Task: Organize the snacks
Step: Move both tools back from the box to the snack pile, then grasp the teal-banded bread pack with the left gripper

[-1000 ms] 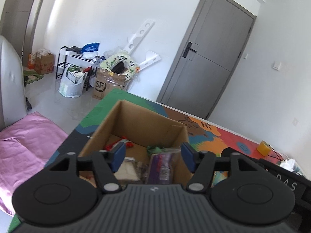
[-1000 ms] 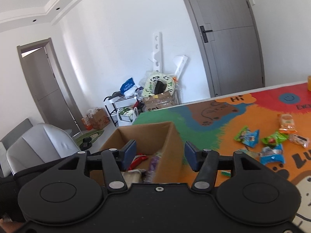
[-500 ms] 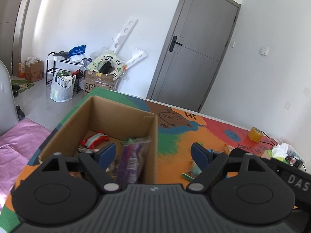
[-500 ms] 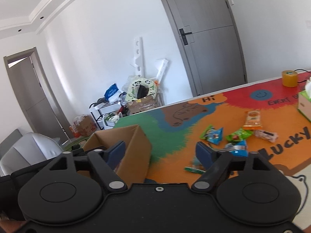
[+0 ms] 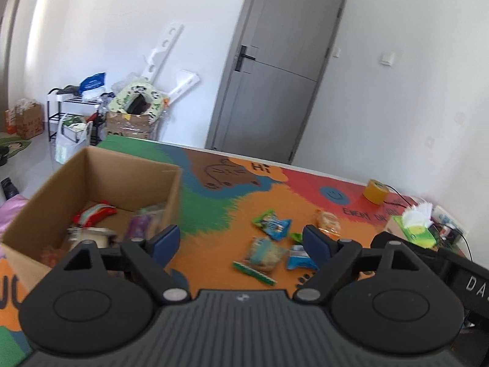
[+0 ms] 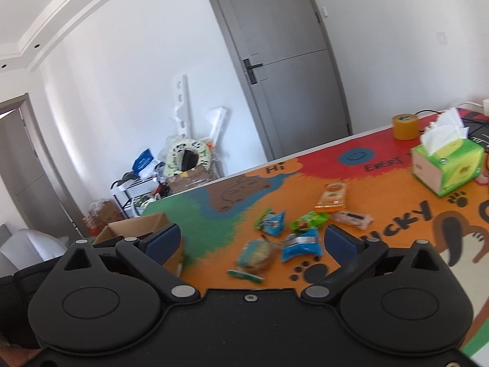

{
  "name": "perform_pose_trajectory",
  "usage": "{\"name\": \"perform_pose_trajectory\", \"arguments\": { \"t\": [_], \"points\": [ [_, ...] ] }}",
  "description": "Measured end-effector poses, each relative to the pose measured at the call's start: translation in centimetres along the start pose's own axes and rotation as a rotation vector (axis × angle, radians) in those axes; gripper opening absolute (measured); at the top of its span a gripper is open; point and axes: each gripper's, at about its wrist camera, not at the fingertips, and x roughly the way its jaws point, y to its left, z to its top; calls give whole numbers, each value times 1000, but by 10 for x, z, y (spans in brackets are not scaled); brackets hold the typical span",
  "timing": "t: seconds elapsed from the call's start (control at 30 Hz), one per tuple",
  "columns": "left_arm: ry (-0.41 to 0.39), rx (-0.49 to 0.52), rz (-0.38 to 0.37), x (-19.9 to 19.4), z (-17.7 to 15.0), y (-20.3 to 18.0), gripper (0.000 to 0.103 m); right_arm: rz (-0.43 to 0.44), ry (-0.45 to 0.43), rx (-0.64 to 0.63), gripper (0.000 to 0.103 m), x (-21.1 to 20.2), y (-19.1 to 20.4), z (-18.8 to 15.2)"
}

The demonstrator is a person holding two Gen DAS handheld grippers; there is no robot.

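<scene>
Left wrist view: left gripper [image 5: 241, 240] and right gripper [image 6: 252, 240] hang spread and empty, ready for snacks [image 5: 264, 255] at 12 o'clock; box [image 5: 128, 165] at 10 collects them.

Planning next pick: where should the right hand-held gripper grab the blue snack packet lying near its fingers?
The blue snack packet lies flat, apart from the round cracker pack. Probably best for the open right hand-held gripper to come from above and pinch across its narrower width mid-body, where the pouch looks puffed, not at the flat crimped ends.
</scene>
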Motion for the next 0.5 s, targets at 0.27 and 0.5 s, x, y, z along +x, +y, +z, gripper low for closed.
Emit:
{"name": "perform_pose_trajectory", "arguments": {
  "t": [0.27, 0.5],
  "points": [
    [45, 71, -44, 24, -9, -38, 86, -43, 5, 24, 102, -4, -34, 4],
    [70, 67, -60, 45, -17, -52, 86, -106, 1, 36, 102, 1, -59, 3]
  ]
}}
